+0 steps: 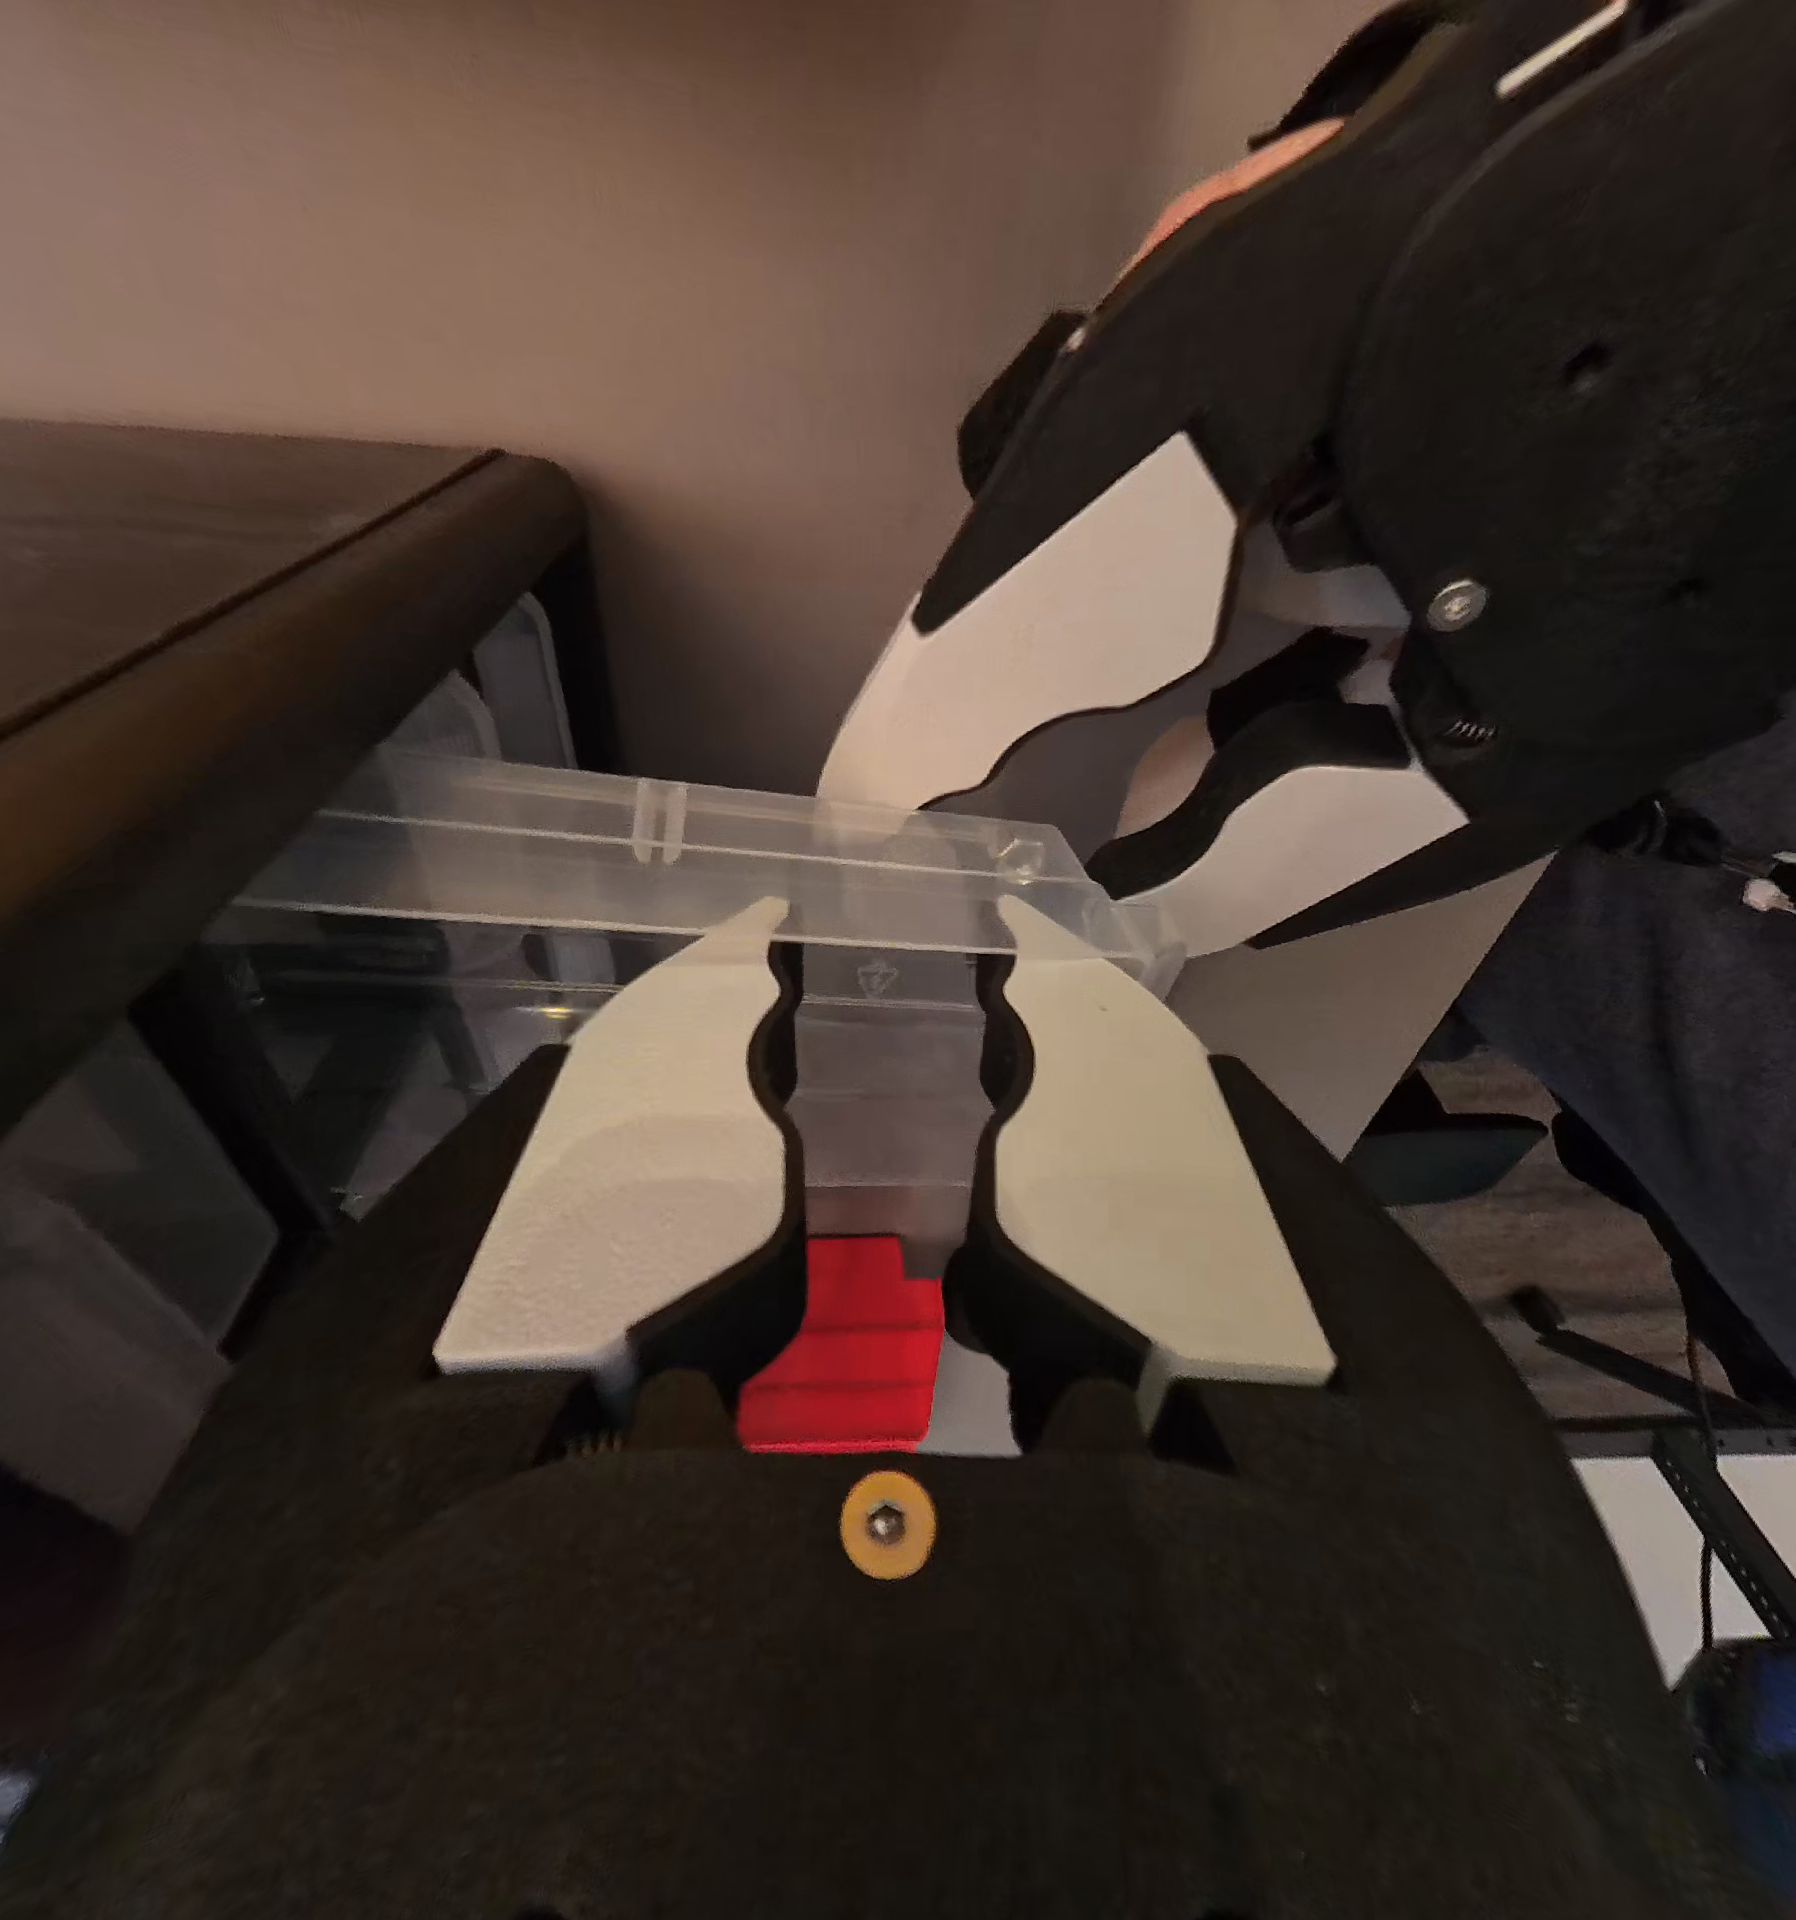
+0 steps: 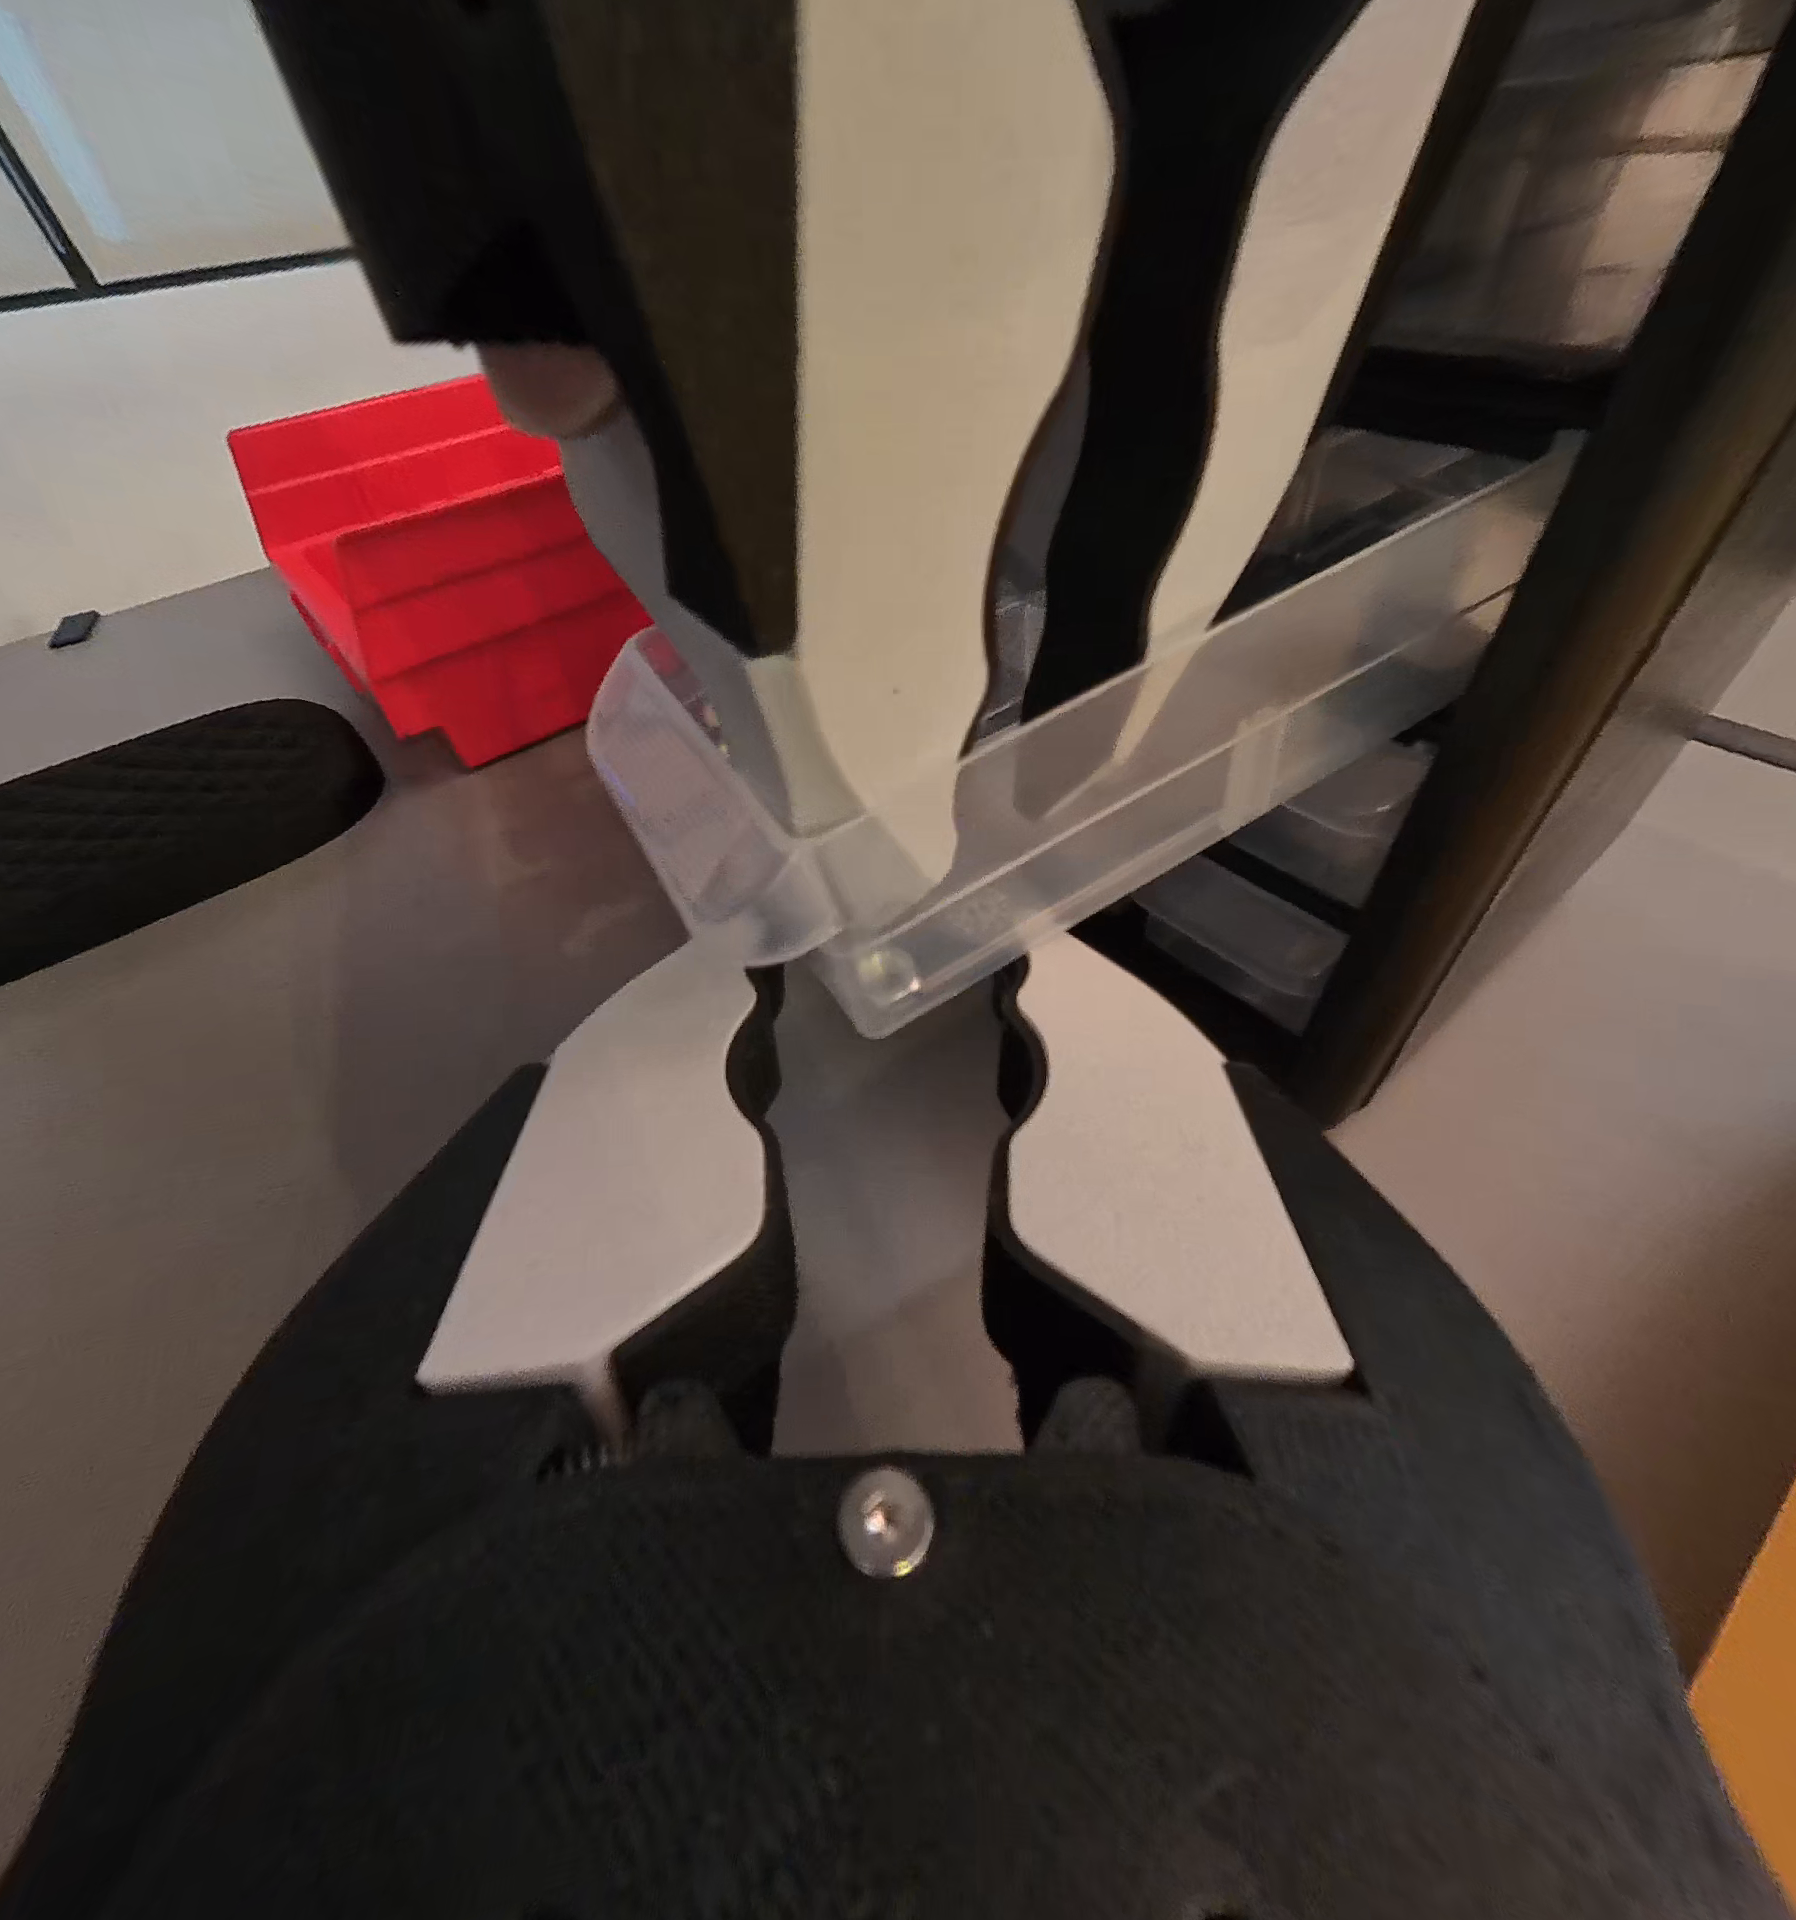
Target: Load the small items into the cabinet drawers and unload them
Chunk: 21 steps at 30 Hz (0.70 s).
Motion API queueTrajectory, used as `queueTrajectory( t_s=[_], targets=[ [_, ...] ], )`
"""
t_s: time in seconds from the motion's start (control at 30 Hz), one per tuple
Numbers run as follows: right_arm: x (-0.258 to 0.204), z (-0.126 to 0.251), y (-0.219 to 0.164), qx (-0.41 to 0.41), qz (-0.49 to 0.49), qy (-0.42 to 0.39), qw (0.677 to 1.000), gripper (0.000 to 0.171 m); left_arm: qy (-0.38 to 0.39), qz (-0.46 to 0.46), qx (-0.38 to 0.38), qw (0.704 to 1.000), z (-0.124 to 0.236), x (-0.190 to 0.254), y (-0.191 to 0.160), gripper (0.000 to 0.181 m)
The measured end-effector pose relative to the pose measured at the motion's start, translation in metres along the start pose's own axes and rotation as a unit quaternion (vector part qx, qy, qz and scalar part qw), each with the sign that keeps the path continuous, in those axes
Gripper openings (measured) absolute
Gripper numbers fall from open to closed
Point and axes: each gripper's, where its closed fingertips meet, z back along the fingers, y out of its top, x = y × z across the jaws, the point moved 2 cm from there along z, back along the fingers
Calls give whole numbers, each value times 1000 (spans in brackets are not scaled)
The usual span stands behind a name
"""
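Red bin (image 2: 447, 582) clearest, perhaps, from right wrist.

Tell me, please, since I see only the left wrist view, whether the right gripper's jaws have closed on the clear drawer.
Observer: No. The right gripper has its jaws open, and the front corner of the clear drawer sits at their tips, unclamped.
Operator: Thank you. What is the red thing low in my view?
Observer: Red bins, seemingly two stacked, standing on the grey table to the left of the drawer.
Operator: Is anything else near them?
Observer: A black mesh pad shows beside the bins, at the left edge of the right wrist view.
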Motion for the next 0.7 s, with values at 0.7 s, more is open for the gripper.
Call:
queueTrajectory(
  t_s=[0.7],
  targets=[
    [1,1,3,3,10,-2,1000,42,38,42,-86,995,-1,-12,-10,49]
  ],
)
